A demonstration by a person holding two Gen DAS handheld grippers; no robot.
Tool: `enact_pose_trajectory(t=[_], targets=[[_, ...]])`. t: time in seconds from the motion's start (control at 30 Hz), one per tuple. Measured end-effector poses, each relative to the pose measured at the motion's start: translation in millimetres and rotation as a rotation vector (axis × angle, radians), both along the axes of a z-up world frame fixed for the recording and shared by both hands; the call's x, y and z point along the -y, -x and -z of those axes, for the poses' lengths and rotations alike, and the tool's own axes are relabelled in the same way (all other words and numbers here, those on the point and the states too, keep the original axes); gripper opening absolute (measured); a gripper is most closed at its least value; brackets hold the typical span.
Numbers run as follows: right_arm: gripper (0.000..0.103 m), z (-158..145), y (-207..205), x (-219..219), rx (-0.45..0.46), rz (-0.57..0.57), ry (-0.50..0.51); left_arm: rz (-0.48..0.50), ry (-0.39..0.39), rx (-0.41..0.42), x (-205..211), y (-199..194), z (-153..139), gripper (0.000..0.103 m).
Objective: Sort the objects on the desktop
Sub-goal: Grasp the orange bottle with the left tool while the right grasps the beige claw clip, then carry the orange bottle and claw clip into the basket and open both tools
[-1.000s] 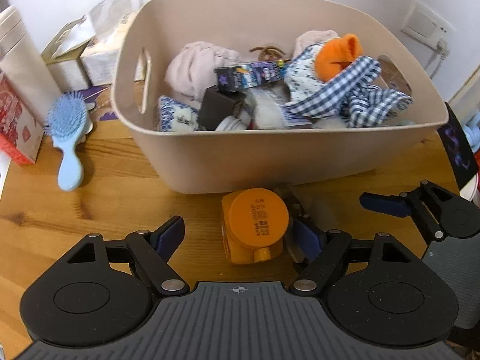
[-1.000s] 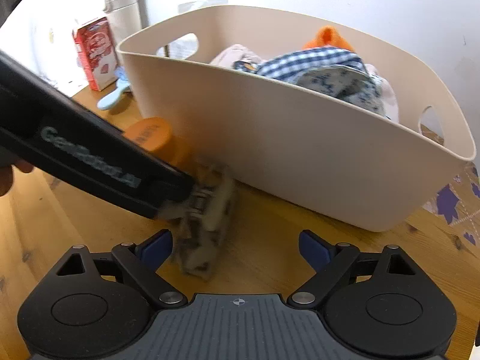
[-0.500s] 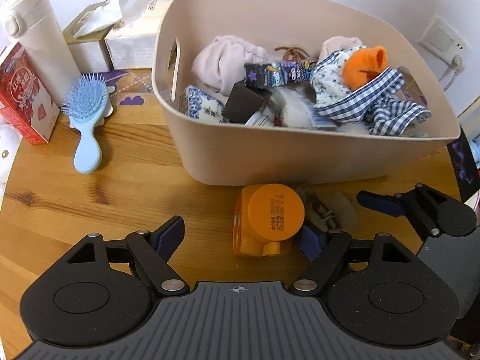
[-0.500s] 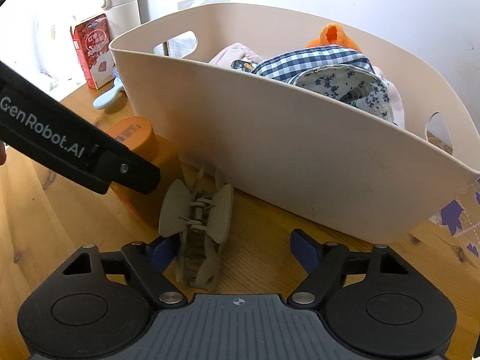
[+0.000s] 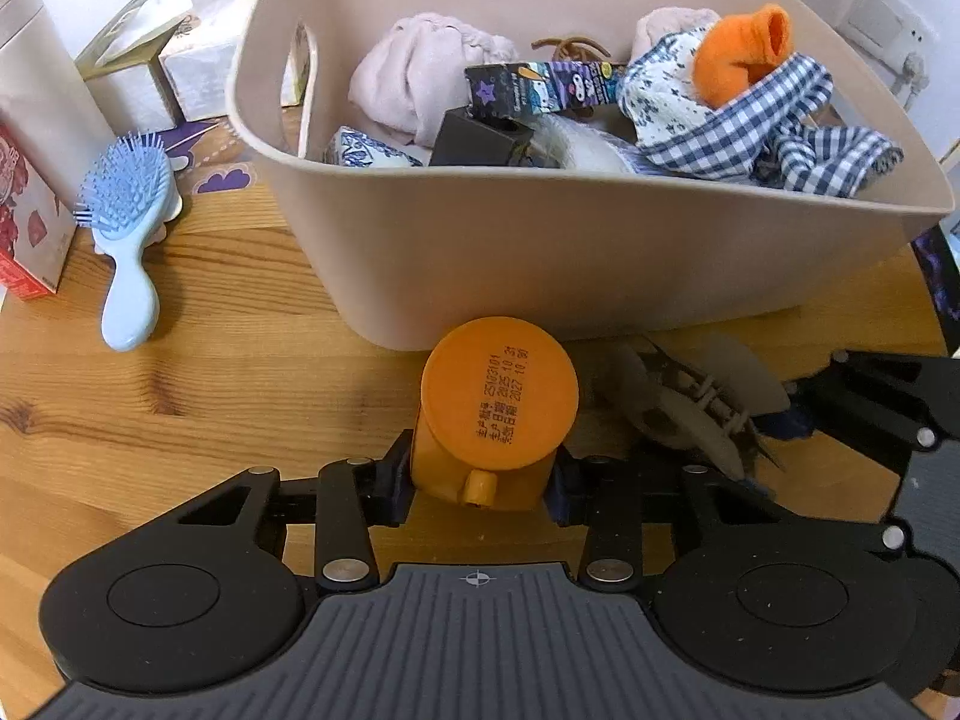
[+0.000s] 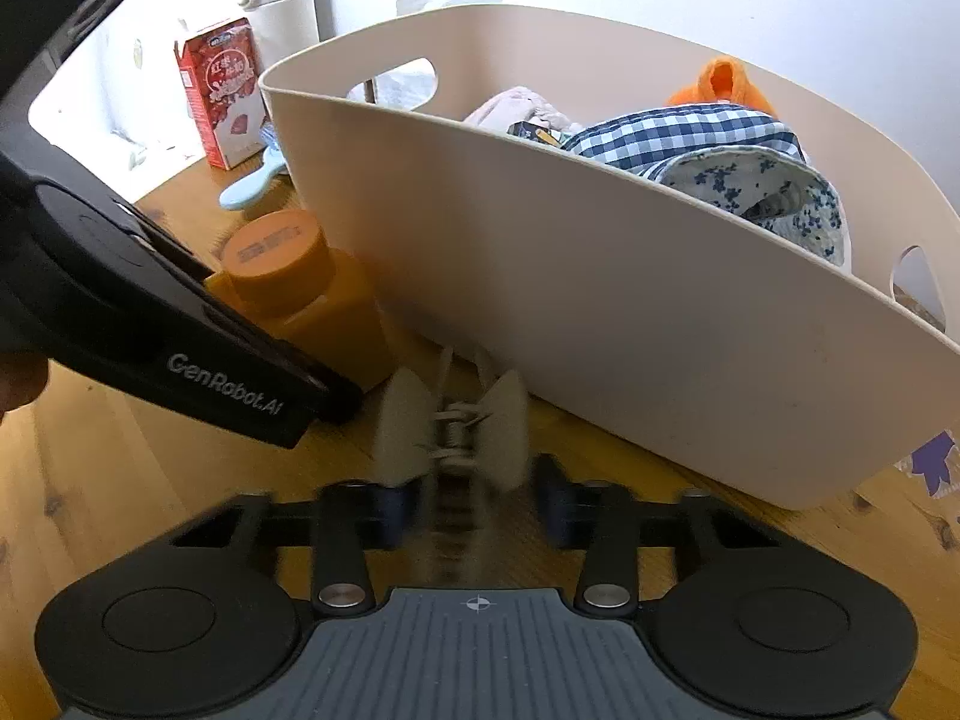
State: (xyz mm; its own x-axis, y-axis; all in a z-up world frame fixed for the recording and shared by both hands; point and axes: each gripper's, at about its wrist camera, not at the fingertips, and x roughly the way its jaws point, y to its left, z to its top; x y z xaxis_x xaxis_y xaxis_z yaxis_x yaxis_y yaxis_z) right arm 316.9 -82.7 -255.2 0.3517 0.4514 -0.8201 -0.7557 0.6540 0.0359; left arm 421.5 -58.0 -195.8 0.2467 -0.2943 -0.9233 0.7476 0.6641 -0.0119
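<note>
An orange bottle (image 5: 498, 396) with an orange cap stands on the wooden table, right in front of the beige basket (image 5: 540, 252). My left gripper (image 5: 478, 489) is closing, and its blue pads press on both sides of the bottle. To the bottle's right lies a taupe hair claw clip (image 5: 684, 414). In the right wrist view the clip (image 6: 450, 432) sits blurred between the pads of my right gripper (image 6: 471, 507), which is closing and meets the clip's wings. The basket (image 6: 600, 300) holds cloths, a checked fabric, an orange sock and small boxes.
A blue hairbrush (image 5: 123, 240) lies left of the basket. Beside it stand a red carton (image 5: 24, 228) and tissue boxes (image 5: 198, 66), with a white flask (image 6: 282, 6) behind. The basket wall stands close ahead of both grippers. A wall socket (image 5: 888, 30) is at the far right.
Both pairs of jaws have come in from wide open: the left onto the orange bottle, the right around the hair clip. The clip has shifted to between the right pads.
</note>
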Motion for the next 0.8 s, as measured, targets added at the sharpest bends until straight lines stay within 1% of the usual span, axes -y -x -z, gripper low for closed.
enact_pose_trajectory(t=[0.17,0.33,0.37,0.67,0.7,0.8], targets=[[0.029,-9,0,-3,0.007,0.008,0.003,-0.005,0.006,0.001,-8,-1,-5,0.040],[0.029,-21,4,10,0.030,-0.003,0.004,0.015,0.015,0.005,-18,5,-14,0.039],[0.029,-21,3,-7,0.035,-0.002,0.002,0.020,0.018,0.007,-21,7,-17,0.039],[0.029,-54,21,8,0.095,0.009,-0.016,0.057,0.043,0.030,-40,23,-36,0.038],[0.029,-58,24,16,0.099,0.013,-0.018,0.060,0.045,0.035,-42,25,-37,0.038],[0.029,-66,30,22,0.113,0.025,-0.017,0.066,0.047,0.036,-44,24,-35,0.037]])
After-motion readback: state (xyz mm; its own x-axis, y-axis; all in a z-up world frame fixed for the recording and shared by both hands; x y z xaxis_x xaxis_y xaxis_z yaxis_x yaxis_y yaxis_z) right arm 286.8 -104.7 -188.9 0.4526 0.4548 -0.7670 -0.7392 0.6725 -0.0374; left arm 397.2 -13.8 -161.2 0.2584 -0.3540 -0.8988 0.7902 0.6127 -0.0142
